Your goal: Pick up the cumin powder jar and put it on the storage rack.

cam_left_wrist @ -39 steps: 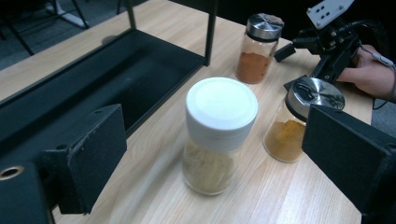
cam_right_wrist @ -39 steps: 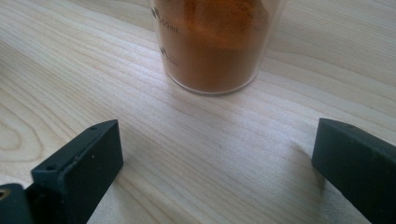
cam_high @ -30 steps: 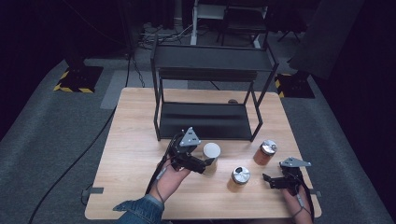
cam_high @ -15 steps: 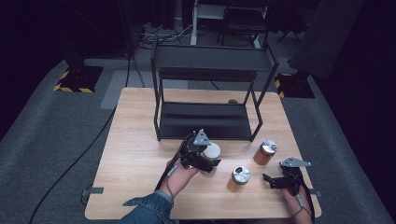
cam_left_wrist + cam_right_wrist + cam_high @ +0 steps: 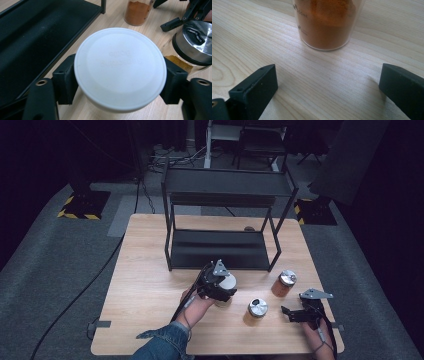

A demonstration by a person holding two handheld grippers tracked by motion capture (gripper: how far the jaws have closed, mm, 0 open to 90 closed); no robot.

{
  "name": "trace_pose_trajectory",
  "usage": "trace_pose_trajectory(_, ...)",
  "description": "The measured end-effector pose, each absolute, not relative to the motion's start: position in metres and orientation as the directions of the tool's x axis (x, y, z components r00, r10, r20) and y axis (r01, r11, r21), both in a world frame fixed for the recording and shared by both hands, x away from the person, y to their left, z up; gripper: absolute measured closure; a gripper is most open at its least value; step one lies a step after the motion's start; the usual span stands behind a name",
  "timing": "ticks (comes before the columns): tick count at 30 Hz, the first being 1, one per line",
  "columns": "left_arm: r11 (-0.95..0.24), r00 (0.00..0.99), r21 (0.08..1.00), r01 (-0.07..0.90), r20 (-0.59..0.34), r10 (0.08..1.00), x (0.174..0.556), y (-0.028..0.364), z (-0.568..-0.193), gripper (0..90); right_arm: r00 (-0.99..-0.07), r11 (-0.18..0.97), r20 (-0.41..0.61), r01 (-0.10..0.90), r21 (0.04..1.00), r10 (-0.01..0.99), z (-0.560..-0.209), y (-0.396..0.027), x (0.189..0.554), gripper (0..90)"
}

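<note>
The left hand-held gripper [image 5: 220, 287] has just been closing, and its jaws now sit clamped on either side of the white-lidded jar [image 5: 120, 67], which stands on the tabletop [image 5: 145, 270] just in front of the black rack [image 5: 220, 247]. The grip looks square below the lid, so a straight lift before any swing toward the rack, at twelve o'clock, seems wise. The steel-lidded jar [image 5: 257, 309] stands near at four o'clock; staying clear of it matters. The right hand-held gripper [image 5: 292, 314] rests with jaws apart, facing a jar of orange powder [image 5: 325, 22] without touching it.
</note>
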State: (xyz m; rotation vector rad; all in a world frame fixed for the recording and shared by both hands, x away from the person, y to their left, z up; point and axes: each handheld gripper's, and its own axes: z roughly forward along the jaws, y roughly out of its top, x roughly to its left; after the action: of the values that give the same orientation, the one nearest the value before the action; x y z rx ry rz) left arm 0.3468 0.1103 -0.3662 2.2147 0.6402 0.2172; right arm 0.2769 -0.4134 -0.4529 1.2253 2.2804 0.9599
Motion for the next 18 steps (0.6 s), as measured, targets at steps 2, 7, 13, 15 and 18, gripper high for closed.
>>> trace_pose_trajectory(2,-0.547,0.856,0.748,0.377,-0.054,0.515,0.347,0.11,-0.368,32.7,-0.549,0.387,-0.009,0.578,0.719,0.836,-0.453,-0.413,0.277,1.5)
trace_pose_trajectory(7,-0.556,0.857,0.743,0.373,-0.046,0.513,0.347,0.108,-0.366,33.3,-0.549,0.387,-0.009,0.578,0.719,0.836,-0.453,-0.413,0.277,1.5)
trace_pose_trajectory(13,-0.558,0.85,0.733,0.388,-0.051,0.525,0.346,0.106,-0.362,33.5,-0.549,0.387,-0.009,0.578,0.719,0.836,-0.453,-0.413,0.277,1.5)
trace_pose_trajectory(15,-0.557,0.852,0.736,0.384,-0.05,0.522,0.346,0.107,-0.361,33.5,-0.549,0.387,-0.009,0.578,0.719,0.836,-0.453,-0.413,0.277,1.5)
trace_pose_trajectory(18,-0.547,0.852,0.746,0.379,-0.052,0.52,0.344,0.111,-0.357,33.6,-0.549,0.387,-0.009,0.578,0.719,0.836,-0.453,-0.413,0.277,1.5)
